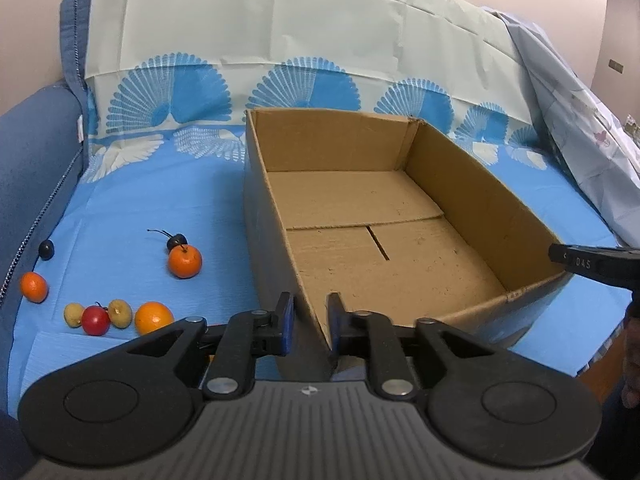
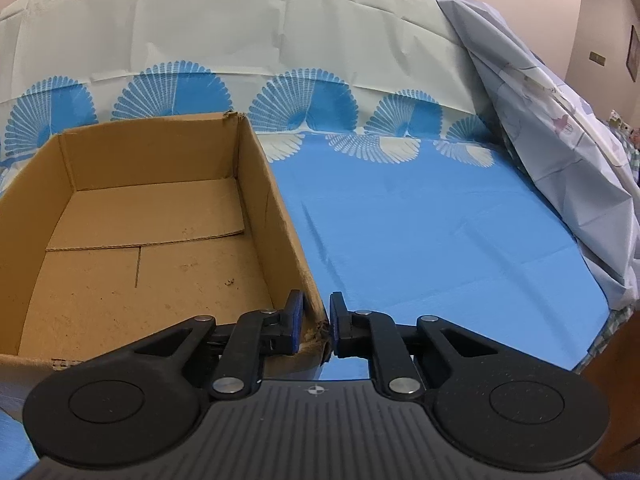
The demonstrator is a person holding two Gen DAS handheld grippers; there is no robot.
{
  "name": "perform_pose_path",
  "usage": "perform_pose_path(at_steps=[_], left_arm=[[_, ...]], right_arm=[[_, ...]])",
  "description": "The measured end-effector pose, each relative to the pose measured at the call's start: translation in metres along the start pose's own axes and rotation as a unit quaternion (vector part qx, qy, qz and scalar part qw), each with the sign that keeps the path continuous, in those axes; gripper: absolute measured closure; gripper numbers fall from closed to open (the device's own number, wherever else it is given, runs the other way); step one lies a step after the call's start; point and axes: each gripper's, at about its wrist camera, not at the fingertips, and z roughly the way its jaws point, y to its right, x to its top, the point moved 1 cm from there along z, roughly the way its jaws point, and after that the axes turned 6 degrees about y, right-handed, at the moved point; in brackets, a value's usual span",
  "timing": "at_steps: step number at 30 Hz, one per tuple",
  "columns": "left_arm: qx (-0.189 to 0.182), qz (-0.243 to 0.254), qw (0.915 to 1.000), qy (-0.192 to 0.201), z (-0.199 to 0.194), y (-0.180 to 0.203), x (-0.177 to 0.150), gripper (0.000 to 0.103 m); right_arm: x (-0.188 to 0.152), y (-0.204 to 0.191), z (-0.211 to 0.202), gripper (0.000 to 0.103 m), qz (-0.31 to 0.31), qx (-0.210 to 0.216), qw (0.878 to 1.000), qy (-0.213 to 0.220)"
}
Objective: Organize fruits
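Note:
An empty cardboard box (image 1: 472, 200) (image 2: 256, 184) stands on a blue cloth. My left gripper (image 1: 310, 322) straddles the box's near left corner, one finger on each side of the wall, with a gap left. My right gripper (image 2: 316, 326) straddles the box's near right corner the same way. Whether either one presses the cardboard is unclear. Fruits lie left of the box in the left wrist view: an orange (image 1: 184, 261) with a dark cherry (image 1: 176, 241), another orange (image 1: 153, 317), a red fruit (image 1: 96, 320), two tan fruits (image 1: 120, 312), a small orange (image 1: 34, 287), a dark berry (image 1: 47, 249).
The blue cloth (image 2: 440, 220) covers a sofa seat and its back. A blue sofa arm (image 1: 28, 152) borders the fruits on the left. A pale crumpled sheet (image 2: 560, 140) hangs at the right. The right gripper's body (image 1: 592, 266) shows at the right edge of the left wrist view.

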Motion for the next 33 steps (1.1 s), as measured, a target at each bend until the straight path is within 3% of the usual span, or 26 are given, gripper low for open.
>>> perform_pose_path(at_steps=[1, 2, 3, 8, 13, 18, 28, 33], left_arm=[[0.004, 0.001, 1.0, 0.008, -0.002, -0.001, 0.0, 0.059], [0.006, 0.003, 0.9998, 0.019, -0.005, -0.001, 0.0, 0.046], [0.004, 0.006, 0.9995, 0.032, -0.008, 0.001, 0.002, 0.042], [-0.009, 0.022, 0.9978, 0.062, -0.017, 0.011, 0.003, 0.033], [-0.011, 0.033, 0.9963, 0.079, -0.019, 0.019, 0.002, 0.026], [-0.017, 0.043, 0.9914, 0.123, -0.025, 0.023, -0.004, 0.022], [-0.023, 0.056, 0.9913, 0.116, -0.024, 0.027, -0.007, 0.02], [-0.03, 0.063, 0.991, 0.114, -0.025, 0.029, -0.008, 0.01]], right_arm=[[0.001, 0.0, -0.001, 0.068, 0.008, 0.005, 1.0, 0.0], [0.002, 0.001, -0.004, 0.054, 0.018, 0.013, 1.0, 0.005], [0.003, 0.002, -0.007, 0.045, 0.024, 0.02, 0.999, 0.013], [0.007, -0.004, -0.022, 0.038, 0.015, 0.031, 0.998, 0.048], [0.009, -0.005, -0.027, 0.034, 0.007, 0.037, 0.998, 0.059], [0.01, -0.007, -0.03, 0.031, 0.004, 0.042, 0.997, 0.066], [0.008, -0.012, -0.039, 0.031, -0.005, 0.045, 0.995, 0.085], [0.007, -0.015, -0.041, 0.032, -0.018, 0.042, 0.994, 0.096]])
